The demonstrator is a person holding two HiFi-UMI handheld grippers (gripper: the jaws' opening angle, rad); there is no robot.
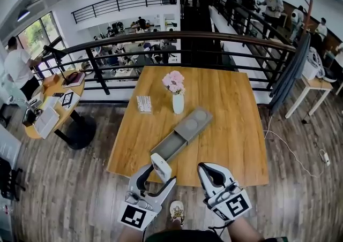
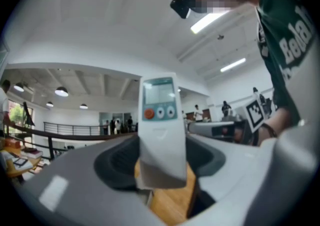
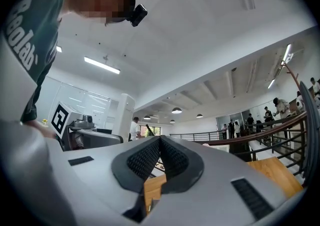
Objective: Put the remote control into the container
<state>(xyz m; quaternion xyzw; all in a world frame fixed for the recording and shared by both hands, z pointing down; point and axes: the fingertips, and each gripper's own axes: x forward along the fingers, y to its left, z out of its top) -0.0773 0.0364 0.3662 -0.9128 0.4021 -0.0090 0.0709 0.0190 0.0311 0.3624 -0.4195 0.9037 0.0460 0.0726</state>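
The table (image 1: 230, 112) fills the middle of the head view, a square wooden top with its far edge against a dark railing (image 1: 177, 36) and plank floor (image 1: 64, 182) on the left, right and near sides. The right half of the top lies bare all the way to its right edge, and so does the far left corner.

Next, the container (image 1: 170, 147): a long grey tray, open, lying on a slant from near left to far right. Its near end sits close to the table's near edge, and a flat grey lid piece (image 1: 194, 122) carries on from its far end. Just beyond that lid stands a white vase of pink flowers (image 1: 177, 101), with a small white card holder (image 1: 143, 104) to its left, near but apart.

Now the claws, both over the near edge. The left claw (image 1: 155, 178) hovers just near of the tray's near end, and it's clamped on the remote control (image 1: 161, 167). The left gripper view confirms it: the white remote control (image 2: 160, 120) stands upright between the dark pads of the left claw (image 2: 161, 170), screen and buttons at its top, clear of the container. The right claw (image 1: 207, 170) hangs to the right, well apart from the tray, and the right gripper view shows the right claw (image 3: 159, 155) closed, ribbed pads pressed together with nothing between them.
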